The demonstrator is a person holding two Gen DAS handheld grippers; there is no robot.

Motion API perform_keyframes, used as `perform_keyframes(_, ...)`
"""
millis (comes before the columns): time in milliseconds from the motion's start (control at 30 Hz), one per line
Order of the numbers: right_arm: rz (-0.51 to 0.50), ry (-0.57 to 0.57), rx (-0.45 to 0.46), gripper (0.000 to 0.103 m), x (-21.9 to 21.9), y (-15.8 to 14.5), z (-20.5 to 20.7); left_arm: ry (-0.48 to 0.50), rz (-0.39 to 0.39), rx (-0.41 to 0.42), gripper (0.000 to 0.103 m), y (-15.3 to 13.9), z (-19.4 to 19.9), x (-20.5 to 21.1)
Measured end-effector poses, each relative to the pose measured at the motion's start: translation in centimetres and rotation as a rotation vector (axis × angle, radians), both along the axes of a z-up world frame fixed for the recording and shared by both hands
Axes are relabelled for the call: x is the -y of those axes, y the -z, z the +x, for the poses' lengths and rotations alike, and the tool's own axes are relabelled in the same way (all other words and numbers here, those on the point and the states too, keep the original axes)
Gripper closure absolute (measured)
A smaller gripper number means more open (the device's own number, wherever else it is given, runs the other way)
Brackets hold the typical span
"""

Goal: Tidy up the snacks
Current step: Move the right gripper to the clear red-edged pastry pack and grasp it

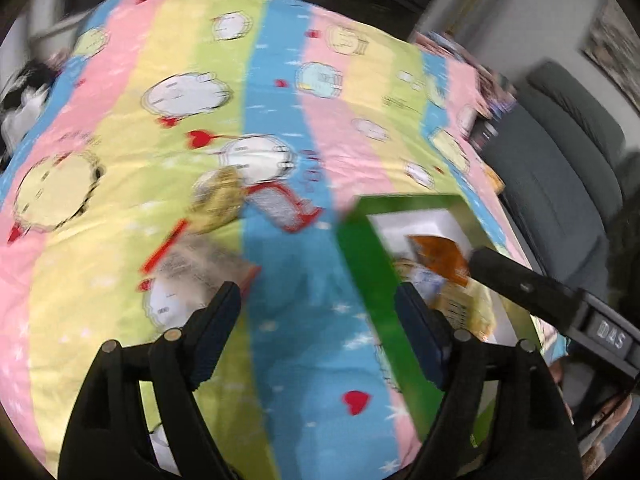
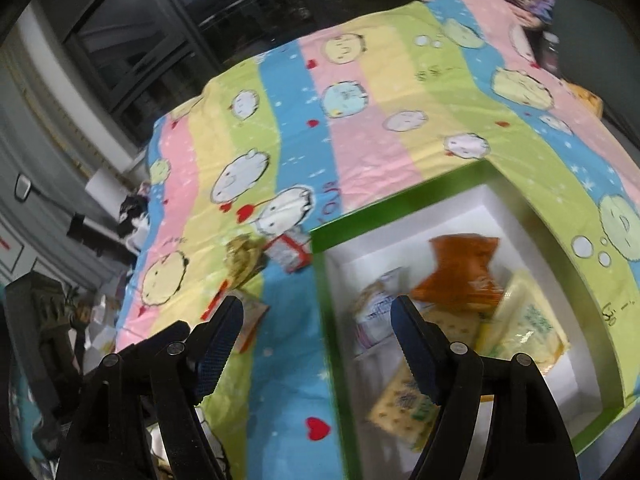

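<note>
Both claws, left (image 1: 318, 304) and right (image 2: 316, 316), stand apart and hold nothing. Several snacks (image 2: 460, 276) lie in the green box (image 2: 320, 264) on the bed (image 2: 360, 152); three packets (image 2: 244, 258) lie beside it.

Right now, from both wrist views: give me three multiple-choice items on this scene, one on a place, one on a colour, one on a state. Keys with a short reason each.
1. Where is the orange packet?
A. inside the box
B. on the blanket
C. in a gripper

2. What colour is the box rim?
A. red
B. green
C. black

3. What state is the right gripper in?
A. shut on a packet
B. shut on nothing
C. open, holding nothing

Answers:
1 A, it lies on the white lining among other packets.
2 B, a green border frames the white inside.
3 C, its fingers stand apart with only blanket and box behind the gap.
</note>
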State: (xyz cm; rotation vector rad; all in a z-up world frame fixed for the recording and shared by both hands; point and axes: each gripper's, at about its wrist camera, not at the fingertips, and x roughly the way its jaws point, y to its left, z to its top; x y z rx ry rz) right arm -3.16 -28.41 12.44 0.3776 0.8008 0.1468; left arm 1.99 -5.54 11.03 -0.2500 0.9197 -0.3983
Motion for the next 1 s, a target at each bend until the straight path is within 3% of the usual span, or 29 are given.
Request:
perform_keyframes(133, -0.027, -0.068, -0.020, 0.026, -2.9, 0.1, 1.1, -0.121, 0.004, -0.040, 0.022, 1.7, 0.6, -4.1)
perform_keyframes(367, -0.025, -0.205, -0.104, 0.025, -7.9, 1.6, 5.0, -0.212, -0.043, -0.138, 0.023, 4.6, 2.0, -8.3)
perform_keyframes(467, -0.004, -0.261, -0.155, 0.025, -9.9, 2.8, 7.4, -0.217, -0.073, -0.167, 0.024, 5.6, 2.7, -8.6)
perform_keyframes(600, 0.007, -0.298, -0.248, 0.025, -12.4, 5.0, 10.5, -0.245, -0.080, -0.213, 0.039, 7.1, 3.9, -8.1)
perform_keyframes(667, 0.021, -0.318, -0.295, 0.025, -13.4, 6.2, 11.9, -0.244, -0.088, -0.245, 0.042, 7.8, 4.4, -7.6)
perform_keyframes(733, 0.023, -0.335, -0.327, 0.025, -14.3, 7.2, 13.3, -0.241, -0.100, -0.263, 0.042, 8.3, 5.0, -7.3)
perform_keyframes(867, -0.075, -0.336, -0.360, 0.025, -15.4, 8.9, 14.9, -0.253, -0.117, -0.255, 0.043, 8.4, 5.4, -7.4)
perform_keyframes(933, -0.062, -0.333, -0.373, 0.025, -15.2, 9.4, 15.4, -0.257, -0.129, -0.256, 0.043, 8.5, 5.6, -7.5)
perform_keyframes(1000, -0.030, -0.338, -0.395, 0.025, -15.0, 10.1, 15.8, -0.256, -0.127, -0.252, 0.054, 8.6, 5.7, -7.5)
